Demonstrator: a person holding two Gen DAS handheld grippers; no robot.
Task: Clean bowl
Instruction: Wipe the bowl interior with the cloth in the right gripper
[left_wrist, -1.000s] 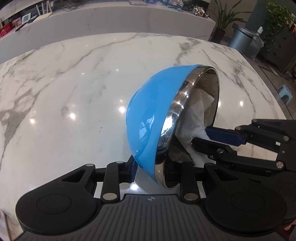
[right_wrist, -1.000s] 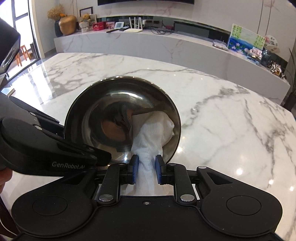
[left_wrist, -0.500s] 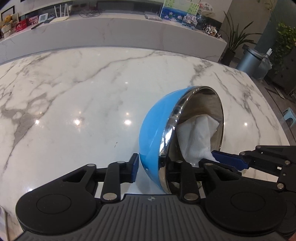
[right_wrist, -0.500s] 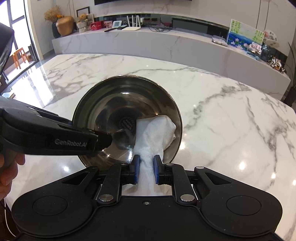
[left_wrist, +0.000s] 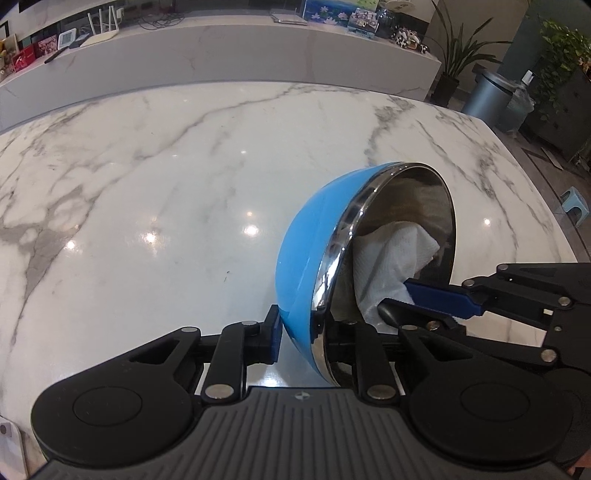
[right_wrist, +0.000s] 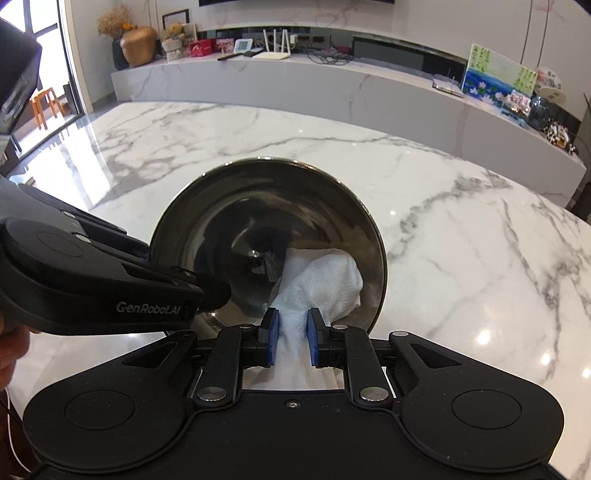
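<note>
The left hand-held gripper (left_wrist: 299, 332) pinches the rim of the tilted bowl (left_wrist: 310, 251), glossy blue outside, mirrored steel inside; the right hand-held gripper (right_wrist: 291, 332) pinches a nubby white cloth (right_wrist: 325, 280) above the veined marble tabletop (left_wrist: 147, 184)

Marble table (left_wrist: 155, 177), long marble sideboard (right_wrist: 332, 88)

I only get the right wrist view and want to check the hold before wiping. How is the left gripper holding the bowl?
Observer: The left gripper pinches the rim of the bowl, with one finger outside and one inside.
Operator: What does the outside look like?
Observer: Glossy blue, with no marks that I can see.
Operator: What's past the table on my right?
Observer: A grey bin stands on the floor beyond the far corner of the table.
</note>
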